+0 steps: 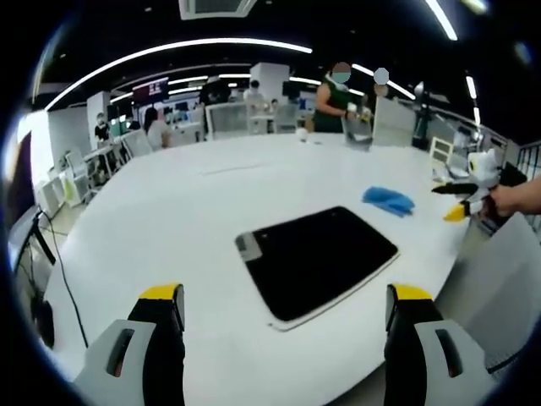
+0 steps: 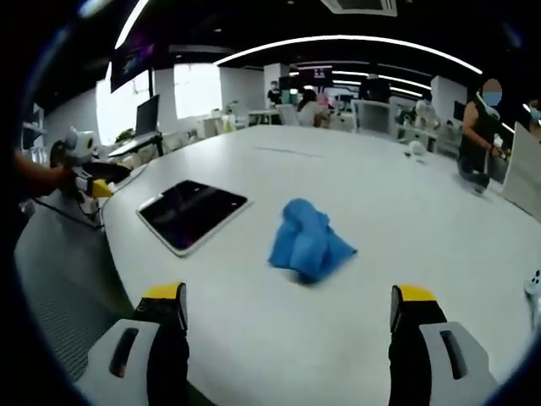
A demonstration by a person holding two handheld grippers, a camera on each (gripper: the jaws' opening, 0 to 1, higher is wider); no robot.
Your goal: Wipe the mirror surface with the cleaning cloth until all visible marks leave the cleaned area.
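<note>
Mirror [image 1: 317, 260] lies flat near the table's [image 1: 169, 220] front edge, crumpled blue cloth [image 1: 389, 200] further right toward the far edge. Left gripper [image 1: 286, 315] hangs over the near edge, jaws wide apart; right gripper [image 2: 287, 315] likewise apart, facing the cloth.

table [image 2: 406, 228] open | obstacles — cloth [image 2: 308, 240], mirror [image 2: 193, 211]
</note>
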